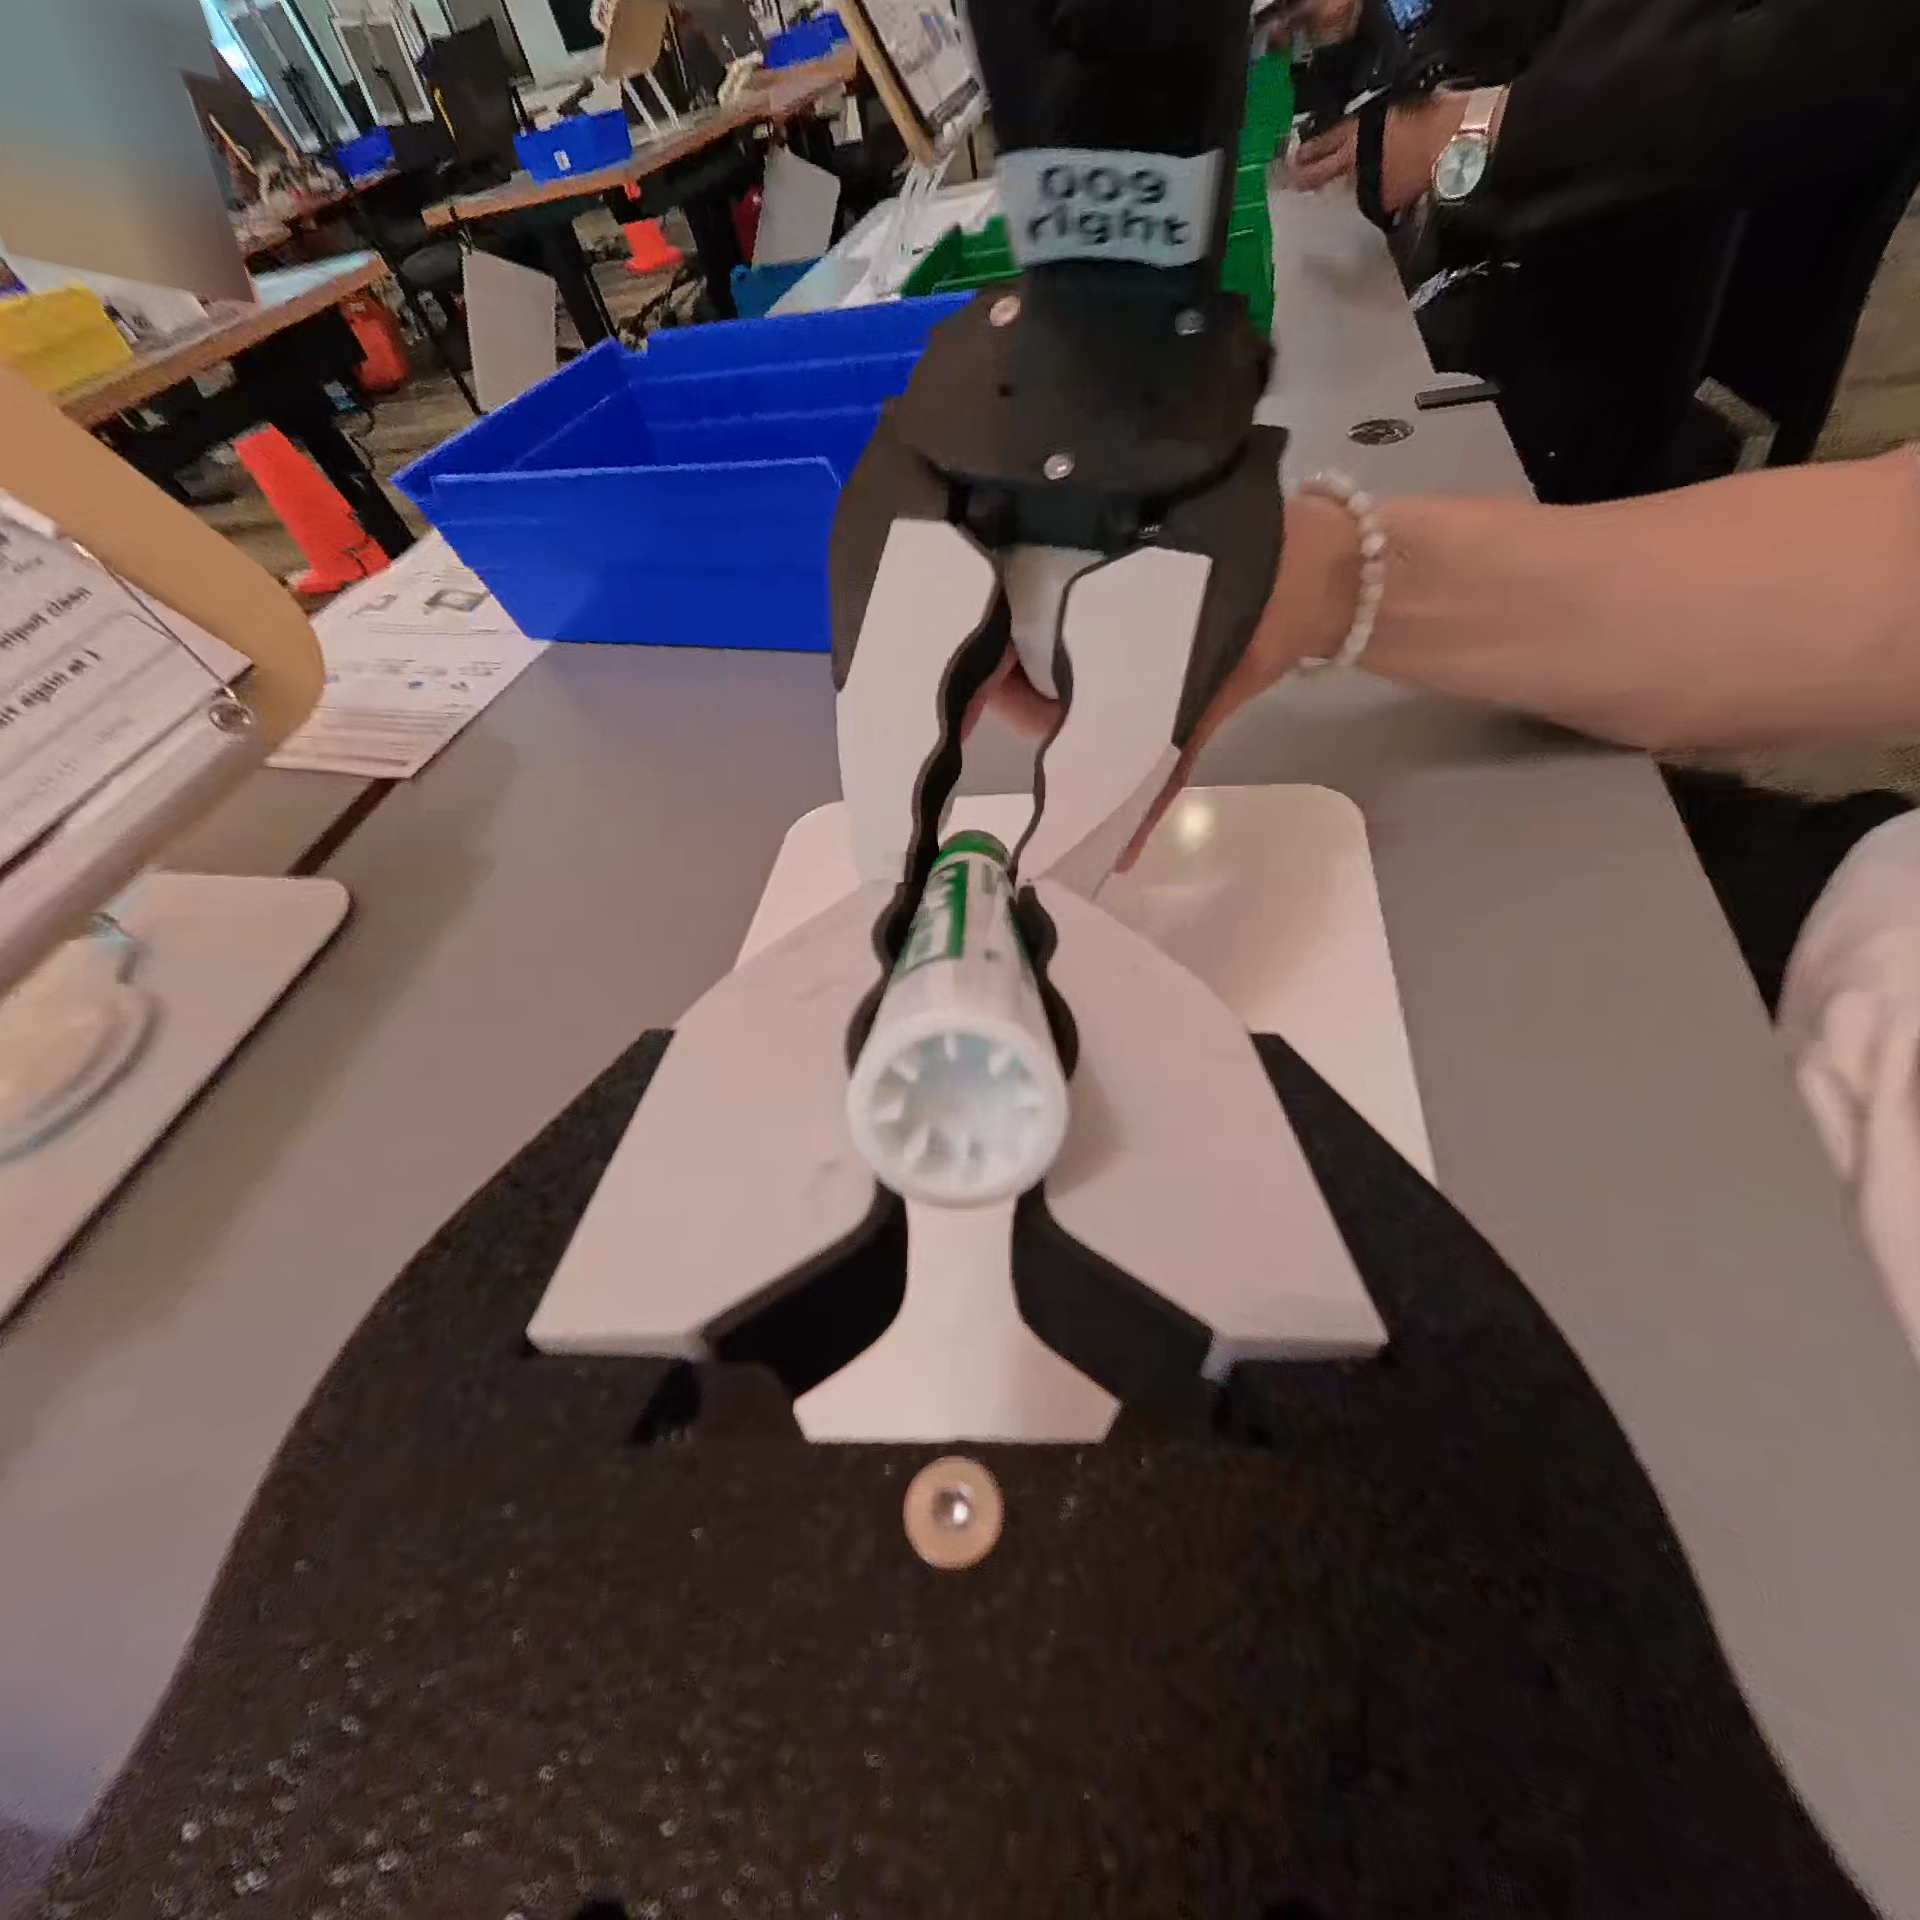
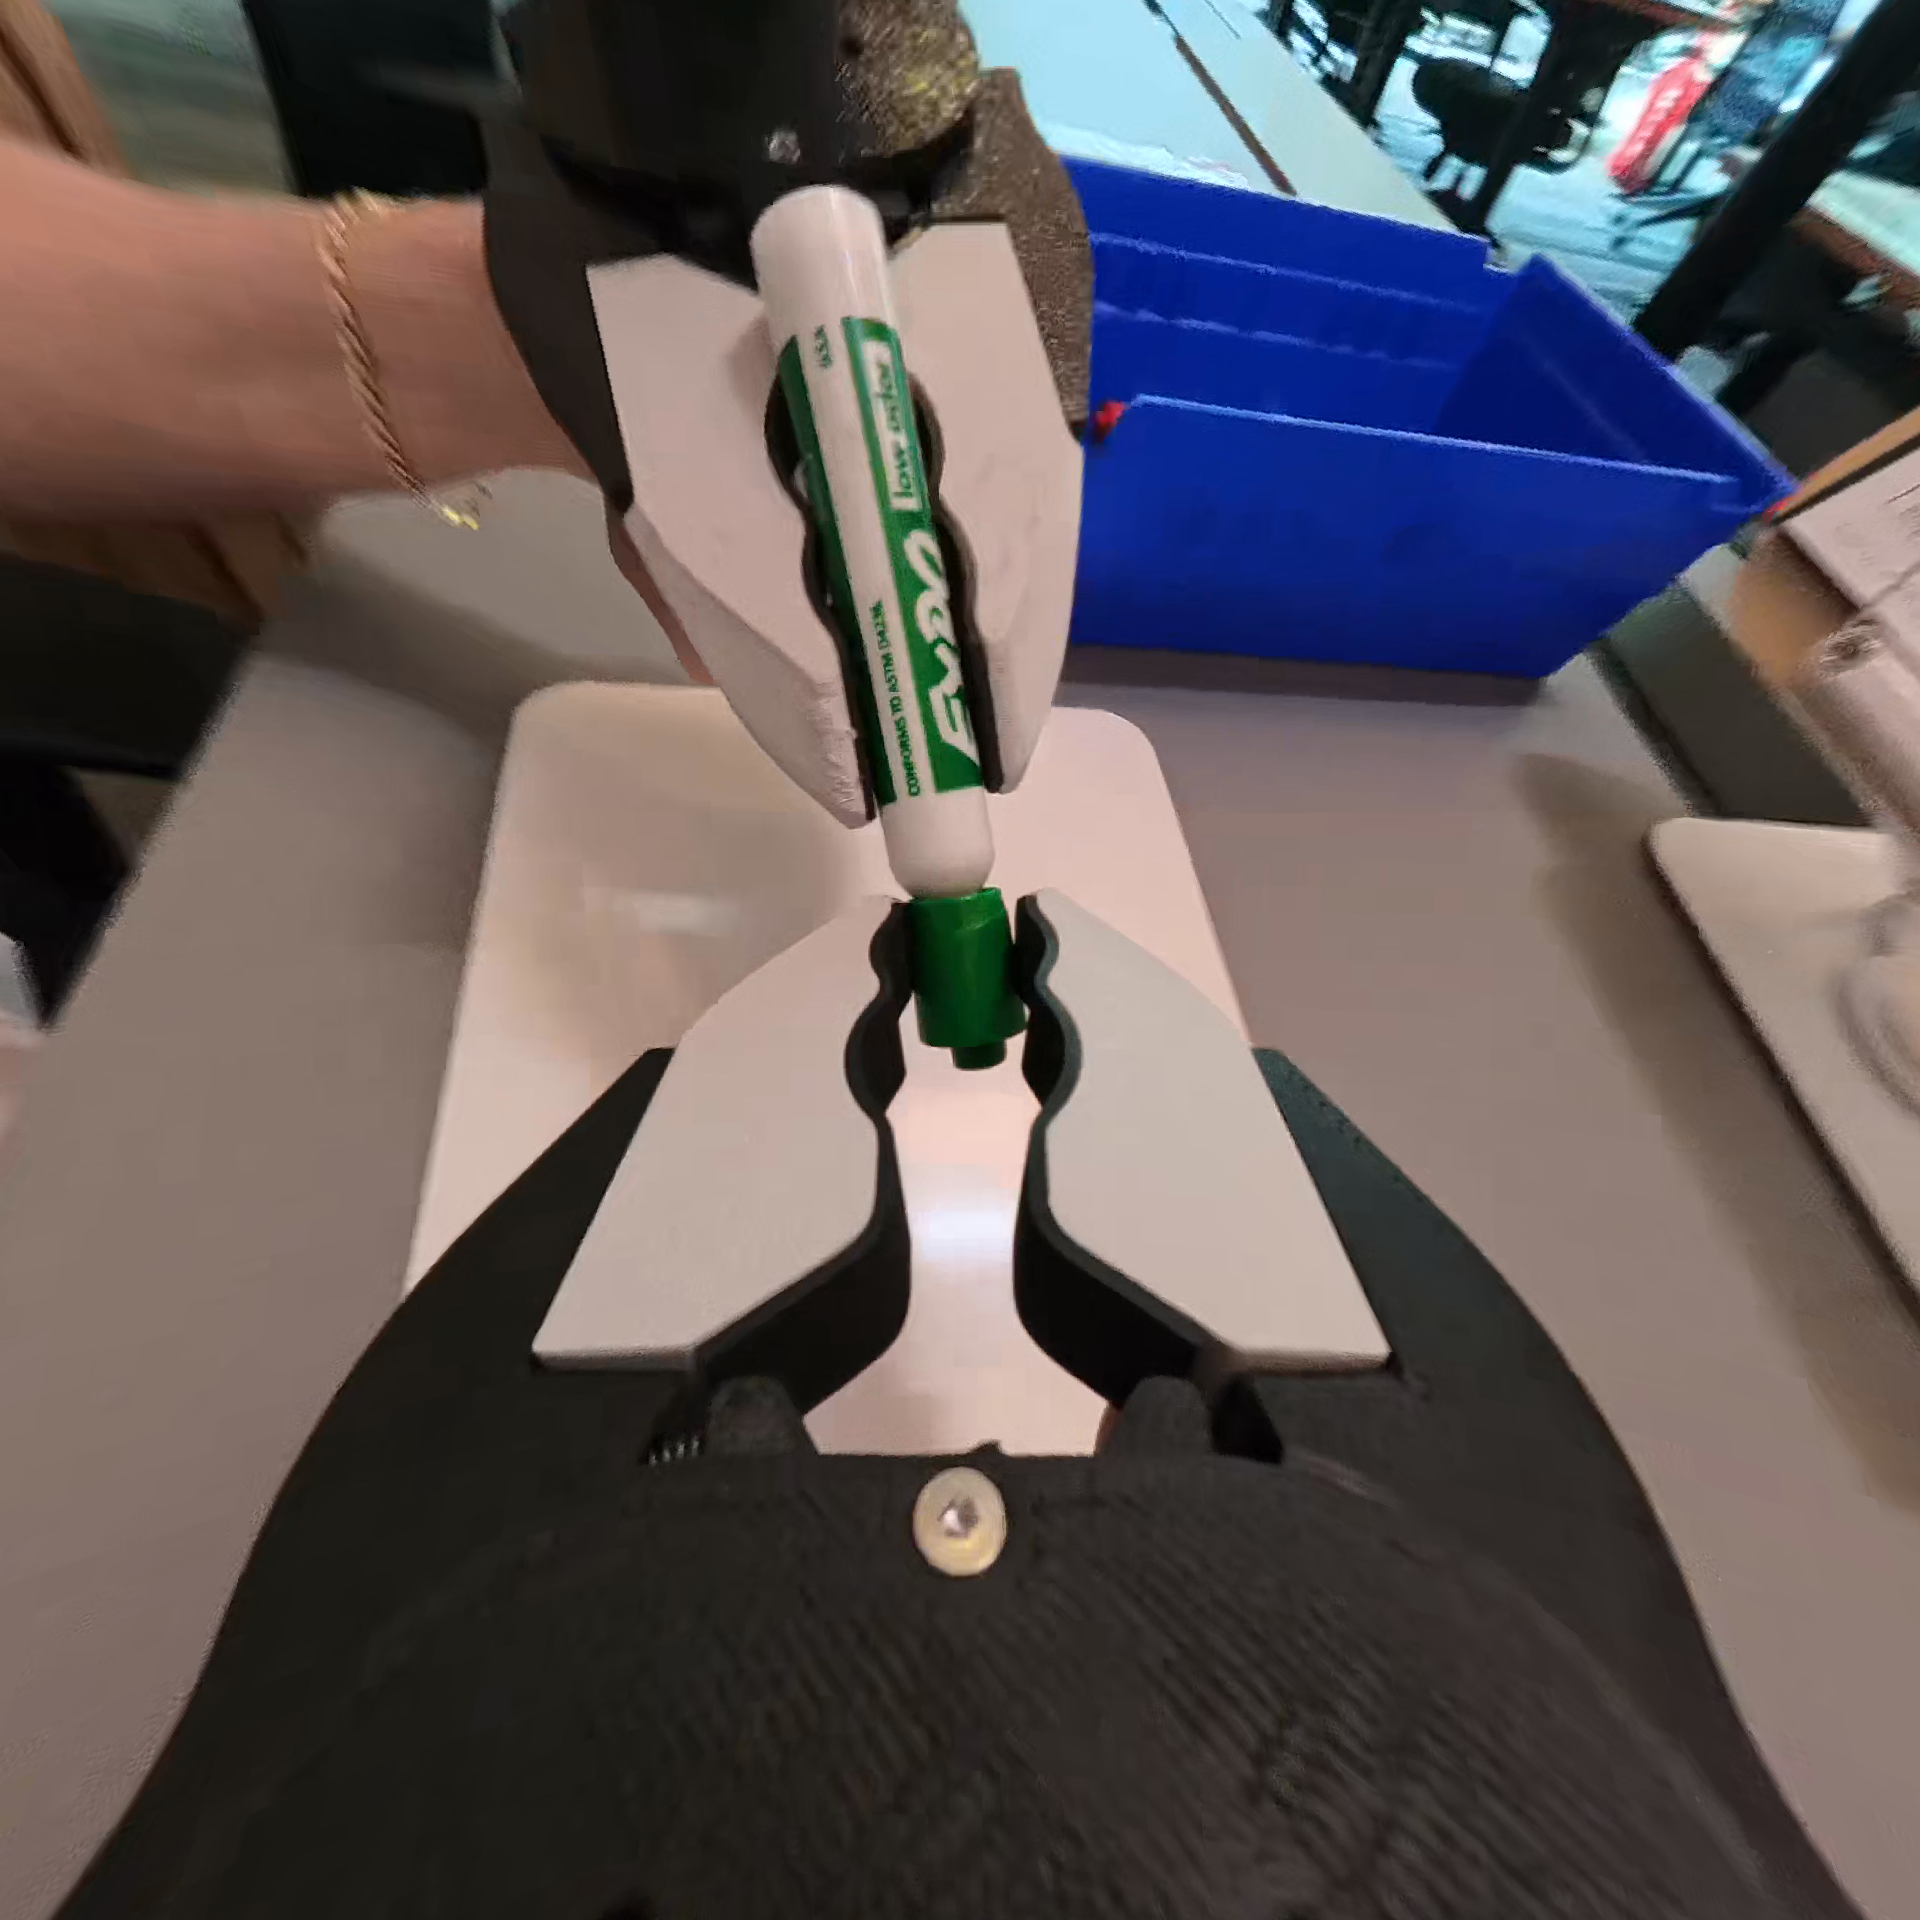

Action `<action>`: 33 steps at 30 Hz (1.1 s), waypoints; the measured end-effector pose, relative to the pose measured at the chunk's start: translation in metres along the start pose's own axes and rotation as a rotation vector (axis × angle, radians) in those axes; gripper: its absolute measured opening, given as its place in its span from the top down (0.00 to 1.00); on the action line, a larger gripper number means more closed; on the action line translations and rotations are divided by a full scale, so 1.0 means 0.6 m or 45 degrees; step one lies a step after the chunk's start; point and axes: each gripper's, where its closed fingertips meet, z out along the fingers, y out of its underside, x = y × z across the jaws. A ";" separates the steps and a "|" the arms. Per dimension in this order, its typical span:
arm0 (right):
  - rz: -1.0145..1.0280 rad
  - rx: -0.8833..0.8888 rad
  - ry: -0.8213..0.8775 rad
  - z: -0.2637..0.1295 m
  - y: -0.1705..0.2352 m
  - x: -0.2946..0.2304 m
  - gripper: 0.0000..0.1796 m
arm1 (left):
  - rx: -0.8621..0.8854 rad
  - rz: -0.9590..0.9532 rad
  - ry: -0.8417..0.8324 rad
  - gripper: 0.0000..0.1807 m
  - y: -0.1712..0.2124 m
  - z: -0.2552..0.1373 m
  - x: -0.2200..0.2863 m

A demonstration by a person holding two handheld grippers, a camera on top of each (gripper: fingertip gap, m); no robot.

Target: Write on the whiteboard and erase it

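Note:
A white marker with a green label [image 1: 961, 997] lies in my left gripper [image 1: 961, 914], which is shut on its barrel, blunt end toward the camera. In the right wrist view the marker [image 2: 883, 540] slants down from the left gripper [image 2: 925, 790]. Its lower end meets a green cap [image 2: 961, 982], and my right gripper [image 2: 961, 925] is shut on that cap. I cannot tell whether the cap is fully seated. The right gripper [image 1: 966, 862] faces the left one tip to tip. Both hover over a small whiteboard [image 1: 1288, 935] [image 2: 623, 883] that lies flat on the grey table.
A blue bin [image 1: 644, 540] [image 2: 1351, 520] stands just past the whiteboard. A second white board [image 1: 156, 987] [image 2: 1787, 987] with a clear object on it and a sign stand [image 1: 104, 665] are to the side. Papers [image 1: 416, 665] lie near the bin. A person stands at the table's far edge [image 1: 1662, 260].

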 end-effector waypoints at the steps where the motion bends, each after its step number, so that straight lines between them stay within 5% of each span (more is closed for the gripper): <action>1: -0.052 -0.022 0.053 0.000 -0.002 0.004 0.89 | 0.012 -0.084 0.015 0.90 0.000 -0.001 -0.003; 6: -0.219 -0.162 0.220 0.002 0.008 0.019 0.89 | 0.161 -0.621 0.079 0.90 0.007 -0.003 -0.018; 11: -0.266 -0.222 0.259 0.007 0.020 0.026 0.89 | 0.047 -0.288 -0.055 0.90 0.016 0.003 -0.017; 16: -0.258 -0.457 0.447 -0.036 0.083 0.083 0.89 | 0.343 -0.783 -0.028 0.90 -0.011 -0.042 -0.052; 18: -0.082 -0.205 0.371 -0.047 0.056 0.085 0.89 | 0.254 -0.633 -0.129 0.89 0.009 -0.067 -0.062; 22: 0.020 -0.168 0.335 -0.062 0.063 0.091 0.89 | 0.236 -0.483 -0.116 0.90 0.009 -0.081 -0.043; 27: 0.068 -0.347 0.292 -0.062 0.117 0.099 0.89 | 0.119 -0.335 -0.177 0.90 0.043 -0.079 -0.033; 33: 0.096 -0.500 0.275 -0.080 0.176 0.106 0.89 | 0.076 -0.459 -0.249 0.90 0.075 -0.112 -0.046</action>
